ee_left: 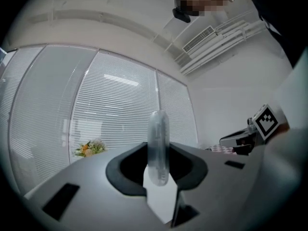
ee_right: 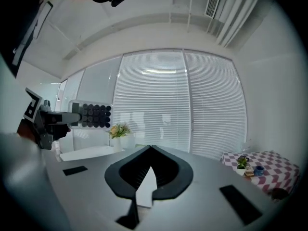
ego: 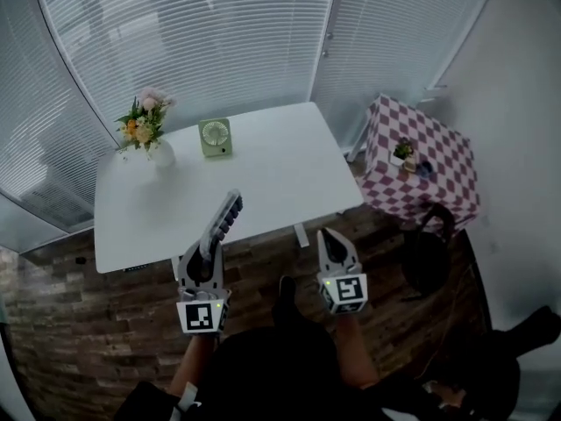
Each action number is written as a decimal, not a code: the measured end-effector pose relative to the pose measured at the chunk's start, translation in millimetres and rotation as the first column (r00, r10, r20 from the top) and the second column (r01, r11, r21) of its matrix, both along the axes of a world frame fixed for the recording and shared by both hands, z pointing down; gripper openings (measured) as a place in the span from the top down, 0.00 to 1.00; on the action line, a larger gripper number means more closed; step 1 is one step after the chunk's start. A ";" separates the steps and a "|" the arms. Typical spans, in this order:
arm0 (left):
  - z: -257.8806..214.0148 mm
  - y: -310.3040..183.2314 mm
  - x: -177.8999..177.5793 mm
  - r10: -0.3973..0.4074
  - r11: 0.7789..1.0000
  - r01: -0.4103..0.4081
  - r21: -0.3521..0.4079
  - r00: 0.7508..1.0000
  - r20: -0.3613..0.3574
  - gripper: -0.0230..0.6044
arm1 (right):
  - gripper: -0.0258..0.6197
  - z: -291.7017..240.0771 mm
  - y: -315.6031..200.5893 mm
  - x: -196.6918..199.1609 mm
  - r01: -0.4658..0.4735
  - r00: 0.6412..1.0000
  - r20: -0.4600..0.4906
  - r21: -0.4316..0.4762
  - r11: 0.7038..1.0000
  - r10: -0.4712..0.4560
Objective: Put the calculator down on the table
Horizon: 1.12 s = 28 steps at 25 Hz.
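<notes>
The left gripper (ego: 210, 244) is clamped on the lower end of a calculator (ego: 225, 217), which stands on its thin edge between the jaws. The calculator is held in the air, and its far end shows over the near edge of the white table (ego: 280, 174). At 3 o'clock of it, the right gripper (ego: 331, 239) has its jaws together and holds nothing. A small green fan (ego: 215, 137) stands on the table at 12 o'clock of the calculator. A vase of flowers (ego: 147, 130) is at the fan's 9 o'clock. A checkered side table (ego: 429, 169) sits at 3 o'clock.
</notes>
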<state>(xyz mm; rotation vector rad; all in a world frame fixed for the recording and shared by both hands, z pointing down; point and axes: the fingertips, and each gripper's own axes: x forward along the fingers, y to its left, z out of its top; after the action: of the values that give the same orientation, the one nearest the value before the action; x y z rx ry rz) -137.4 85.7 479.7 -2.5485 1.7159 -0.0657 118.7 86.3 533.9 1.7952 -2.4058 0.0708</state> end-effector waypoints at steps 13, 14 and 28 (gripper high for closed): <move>-15.6 -93.9 49.0 -0.065 0.998 0.067 0.022 0.996 -0.062 0.81 | 0.95 -8.4 -106.5 47.3 0.068 0.998 0.009 -0.013 0.998 -0.068; -15.0 -100.2 53.1 -0.069 0.997 0.070 0.019 0.995 -0.073 0.81 | 0.95 -8.6 -114.6 50.1 0.066 0.998 0.014 -0.012 0.998 -0.066; 5.3 -160.1 73.7 -0.154 0.988 0.152 -0.030 0.985 -0.077 0.81 | 0.95 7.0 -193.7 76.0 0.118 0.993 0.010 -0.032 0.992 -0.118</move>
<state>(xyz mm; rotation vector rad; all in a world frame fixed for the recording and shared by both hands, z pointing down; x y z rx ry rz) -63.7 -74.4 485.0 -2.4628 1.9496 0.0068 194.8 -107.4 540.9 1.6386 -2.4955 0.1049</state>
